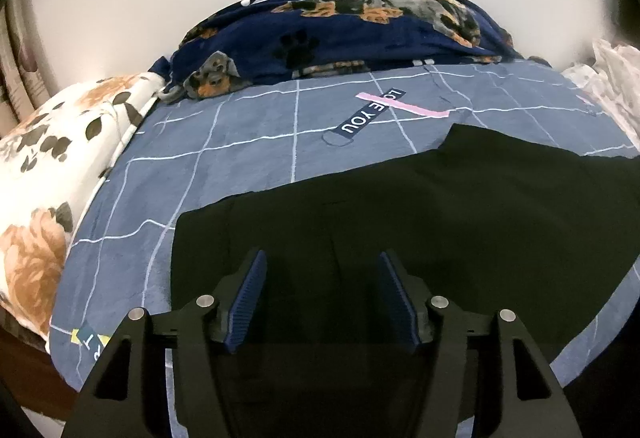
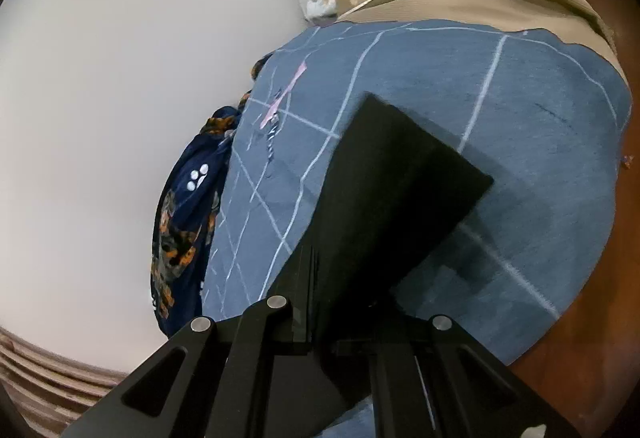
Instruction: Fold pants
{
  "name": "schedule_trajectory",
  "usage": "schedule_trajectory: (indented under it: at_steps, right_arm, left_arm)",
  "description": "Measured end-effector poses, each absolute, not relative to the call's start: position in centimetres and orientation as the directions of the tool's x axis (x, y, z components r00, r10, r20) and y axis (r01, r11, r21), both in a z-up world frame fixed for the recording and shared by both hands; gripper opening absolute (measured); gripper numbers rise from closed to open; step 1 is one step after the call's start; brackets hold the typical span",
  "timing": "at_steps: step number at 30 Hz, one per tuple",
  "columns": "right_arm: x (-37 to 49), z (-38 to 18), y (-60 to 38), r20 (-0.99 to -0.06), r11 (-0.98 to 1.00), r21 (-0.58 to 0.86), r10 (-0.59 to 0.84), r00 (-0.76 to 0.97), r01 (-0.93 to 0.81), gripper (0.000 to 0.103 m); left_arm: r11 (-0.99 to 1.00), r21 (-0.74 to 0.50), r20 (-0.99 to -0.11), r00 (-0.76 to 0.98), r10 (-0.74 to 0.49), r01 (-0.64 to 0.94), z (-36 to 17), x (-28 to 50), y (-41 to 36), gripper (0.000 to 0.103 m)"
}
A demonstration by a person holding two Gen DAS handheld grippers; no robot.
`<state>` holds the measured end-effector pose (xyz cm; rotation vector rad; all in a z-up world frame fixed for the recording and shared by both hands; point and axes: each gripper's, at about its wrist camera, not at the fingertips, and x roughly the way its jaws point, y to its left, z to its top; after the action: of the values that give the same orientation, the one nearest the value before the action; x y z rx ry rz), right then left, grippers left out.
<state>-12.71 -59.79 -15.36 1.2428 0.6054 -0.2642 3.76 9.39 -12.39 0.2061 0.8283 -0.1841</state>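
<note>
Blue grid-checked bedsheet [image 1: 256,174] carries limp, light black pants [image 1: 420,206], likely best pinched at hem or waistband; left gripper [image 1: 320,270] hovers spread over them, right gripper [image 2: 310,322] pinches a lifted edge.

On the blue checked bed sheet [image 1: 248,174] there is a dark printed strip [image 1: 370,111] with white letters. It reads "LOVE YOU", but a pink band crosses over the middle letters. Near the sheet's lower left edge another small label [image 1: 91,342] shows letters too unclear to read.
</note>
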Motion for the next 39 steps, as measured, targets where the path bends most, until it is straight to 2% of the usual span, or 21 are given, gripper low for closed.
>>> schedule_trajectory:
  at_steps: [12,23,39]
  right_arm:
    - [-10.3,-12.8,-56.5,-0.513,0.362,0.831,0.205,0.834,0.422,0.007]
    - [-6.9,-12.0,-49.6,-0.49,0.421,0.845,0.357,0.795,0.331,0.007]
    - [-3.7,-13.2,-40.4,-0.531,0.513,0.818,0.503,0.682,0.259,0.007]
  left_arm:
    - [0.97,0.116,-0.746,0.664,-0.057,0.213,-12.4,4.0,9.9,0.066]
    - [0.971,0.117,-0.745,0.665,-0.053,0.209,-12.4,4.0,10.0,0.07]
    - [0.966,0.13,-0.746,0.664,-0.055,0.226,-12.6,3.9,9.6,0.074]
